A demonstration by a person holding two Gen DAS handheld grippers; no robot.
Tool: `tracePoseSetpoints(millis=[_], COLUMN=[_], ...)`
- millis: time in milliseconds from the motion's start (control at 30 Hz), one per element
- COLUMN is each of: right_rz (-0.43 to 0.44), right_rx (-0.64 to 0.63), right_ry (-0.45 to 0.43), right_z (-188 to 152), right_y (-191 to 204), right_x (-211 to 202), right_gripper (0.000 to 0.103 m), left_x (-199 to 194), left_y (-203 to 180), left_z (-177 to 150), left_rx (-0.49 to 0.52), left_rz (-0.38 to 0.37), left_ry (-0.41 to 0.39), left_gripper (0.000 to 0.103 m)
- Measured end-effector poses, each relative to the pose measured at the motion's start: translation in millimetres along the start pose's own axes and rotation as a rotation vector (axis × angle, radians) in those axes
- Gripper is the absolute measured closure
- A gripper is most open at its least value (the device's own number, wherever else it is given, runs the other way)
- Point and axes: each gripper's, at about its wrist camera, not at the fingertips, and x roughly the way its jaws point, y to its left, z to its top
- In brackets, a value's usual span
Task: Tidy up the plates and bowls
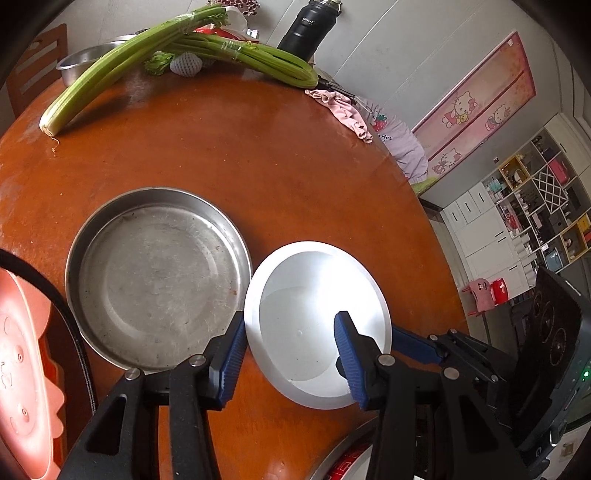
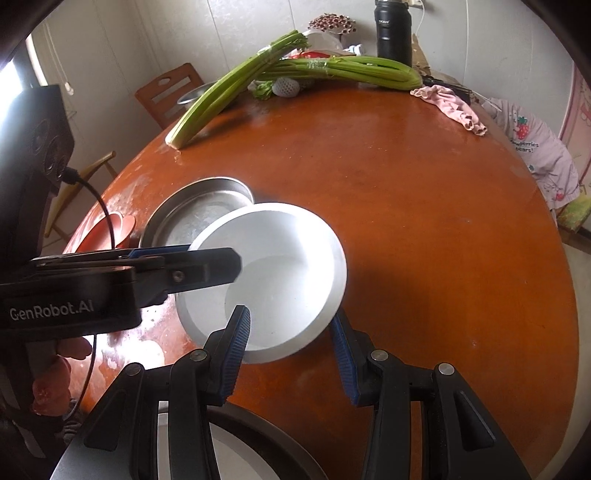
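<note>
A white plate [image 1: 317, 325] is tilted above the round wooden table, its left rim next to a steel pan [image 1: 155, 277]. My left gripper [image 1: 291, 360] is open, its jaws straddling the plate's near-left rim. In the right wrist view the white plate [image 2: 280, 273] partly overlaps the steel pan [image 2: 192, 210]. My right gripper [image 2: 290, 349] is open, its jaws on either side of the plate's near rim. The left gripper [image 2: 218, 264] reaches in from the left over the plate's rim. Which gripper bears the plate I cannot tell.
Celery bunches [image 1: 147, 51] lie at the table's far side, with a small steel bowl [image 1: 79, 61], a black flask [image 1: 308, 29] and a pink cloth [image 1: 341, 110]. An orange plastic dish [image 1: 22, 369] sits at the near left. A wooden chair [image 2: 166, 92] stands behind the table.
</note>
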Motion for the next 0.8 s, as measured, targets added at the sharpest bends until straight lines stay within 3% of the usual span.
tracePoseSetpoints(millis=[800], right_rz=[0.009], right_rx=[-0.013], right_ry=[-0.086], right_z=[-7.9], right_y=[11.9], right_x=[-40.4], right_gripper=[0.055], left_x=[-37.7], left_y=[-19.2], left_z=[-15.7], left_rx=[0.052], left_rz=[0.001], left_ry=[-0.079], left_gripper=[0.056])
